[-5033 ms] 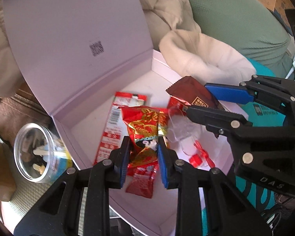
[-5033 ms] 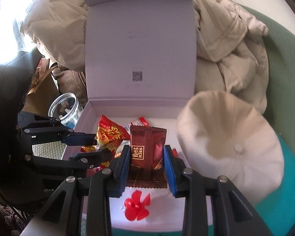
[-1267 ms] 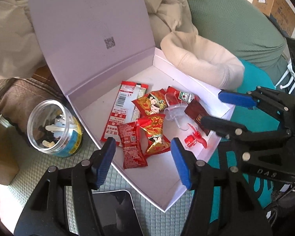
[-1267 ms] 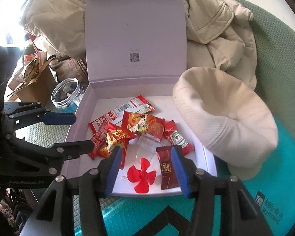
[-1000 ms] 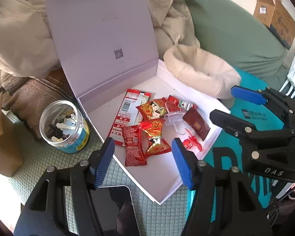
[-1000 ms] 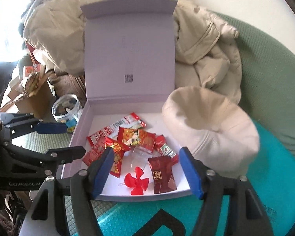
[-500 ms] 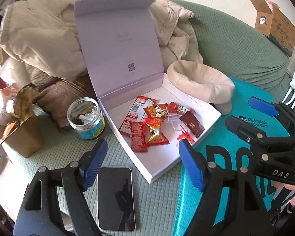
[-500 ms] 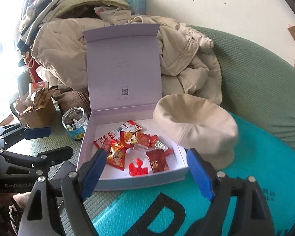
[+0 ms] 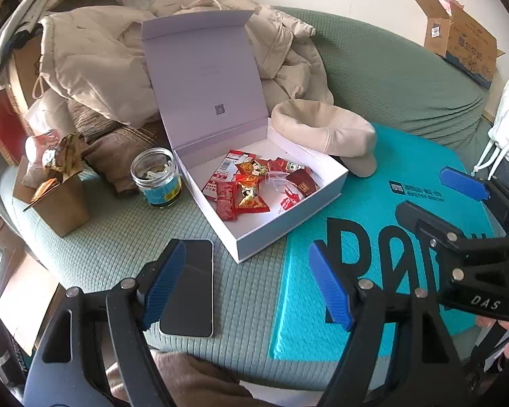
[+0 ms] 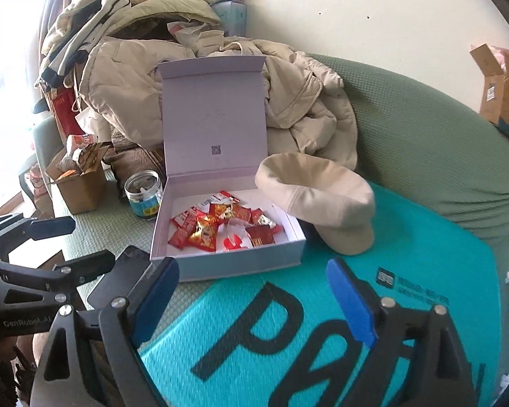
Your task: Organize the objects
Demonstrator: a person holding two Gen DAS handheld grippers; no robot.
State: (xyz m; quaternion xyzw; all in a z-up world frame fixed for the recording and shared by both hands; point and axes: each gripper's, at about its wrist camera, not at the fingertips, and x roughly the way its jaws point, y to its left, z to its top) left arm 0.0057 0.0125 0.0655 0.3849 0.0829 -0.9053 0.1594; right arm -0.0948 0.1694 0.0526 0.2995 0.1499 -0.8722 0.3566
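Both grippers empty: left gripper (image 9: 244, 281) fingers wide, right gripper (image 10: 252, 296) fingers had just been opening, nothing between them. Snack packets (image 9: 251, 188) sat in the open box (image 9: 278, 234) at 12 o'clock, phone (image 9: 191, 288) under left.

Both wrist views look down, set back, sharing the open box (image 9: 275, 234) (image 10: 241, 264).

The open box (image 9: 288, 224) sits on the sofa (image 9: 390, 78) with snack packets (image 9: 251, 193) in it, its lid (image 9: 203, 78) propped against the coats (image 9: 95, 61) behind, a cap (image 9: 325, 132) touching its right side, a jar (image 9: 157, 178) beside its left, and a phone (image 9: 191, 288) before it.
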